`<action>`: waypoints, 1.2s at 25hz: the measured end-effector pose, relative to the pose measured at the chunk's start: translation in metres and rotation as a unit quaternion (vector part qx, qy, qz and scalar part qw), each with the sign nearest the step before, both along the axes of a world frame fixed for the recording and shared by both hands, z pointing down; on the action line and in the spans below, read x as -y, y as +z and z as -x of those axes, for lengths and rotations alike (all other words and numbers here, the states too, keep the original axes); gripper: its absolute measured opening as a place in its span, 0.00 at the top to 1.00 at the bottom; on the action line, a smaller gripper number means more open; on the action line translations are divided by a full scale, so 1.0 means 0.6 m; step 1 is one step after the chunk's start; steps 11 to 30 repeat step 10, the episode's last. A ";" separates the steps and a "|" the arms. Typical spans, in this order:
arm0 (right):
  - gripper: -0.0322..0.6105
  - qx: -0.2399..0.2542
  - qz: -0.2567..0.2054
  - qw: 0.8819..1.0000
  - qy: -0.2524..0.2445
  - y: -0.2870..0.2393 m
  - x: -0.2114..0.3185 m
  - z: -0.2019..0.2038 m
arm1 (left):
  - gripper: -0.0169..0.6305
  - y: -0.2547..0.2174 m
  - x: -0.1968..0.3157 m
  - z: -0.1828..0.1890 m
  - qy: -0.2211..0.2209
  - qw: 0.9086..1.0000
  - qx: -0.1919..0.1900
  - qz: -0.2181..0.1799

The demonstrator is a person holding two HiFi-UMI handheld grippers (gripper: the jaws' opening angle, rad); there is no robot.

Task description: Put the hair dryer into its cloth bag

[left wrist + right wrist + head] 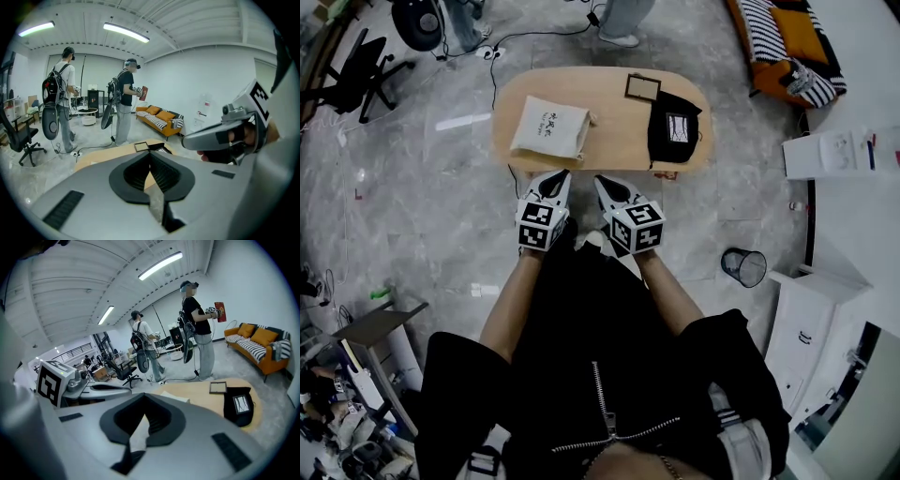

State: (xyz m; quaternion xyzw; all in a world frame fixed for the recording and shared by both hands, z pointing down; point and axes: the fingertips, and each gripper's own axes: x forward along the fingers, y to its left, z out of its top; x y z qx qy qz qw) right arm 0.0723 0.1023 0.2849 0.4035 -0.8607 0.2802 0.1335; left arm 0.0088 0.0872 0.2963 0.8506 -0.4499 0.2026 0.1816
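A white cloth bag (549, 127) with dark print lies flat on the left half of the oval wooden table (614, 122). On the right half lies a black pouch (673, 126) with a white label, also in the right gripper view (239, 406). A small dark picture frame (642, 87) lies behind it. I cannot make out a hair dryer. My left gripper (559, 176) and right gripper (602, 182) hang side by side just short of the table's near edge. Both are shut and hold nothing, as the left gripper (150, 154) and right gripper (144, 400) show in their own views.
Two people stand beyond the table with gear on their backs (125, 107) (60, 101). An orange sofa (787, 47) is at the far right, an office chair (352, 80) at the far left. A mesh wastebasket (744, 267) and white cabinets (811, 323) stand to my right. Cables (502, 47) run across the floor.
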 end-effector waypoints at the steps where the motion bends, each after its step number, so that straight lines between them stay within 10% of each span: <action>1: 0.94 -0.001 -0.001 1.000 -0.001 -0.001 -0.002 -0.001 | 0.95 -0.001 -0.001 -0.001 0.001 1.000 0.001 -0.001; 30: 0.94 -0.008 -0.014 1.000 0.007 -0.021 -0.013 0.010 | 0.95 -0.013 -0.009 0.006 0.020 1.000 -0.001 -0.005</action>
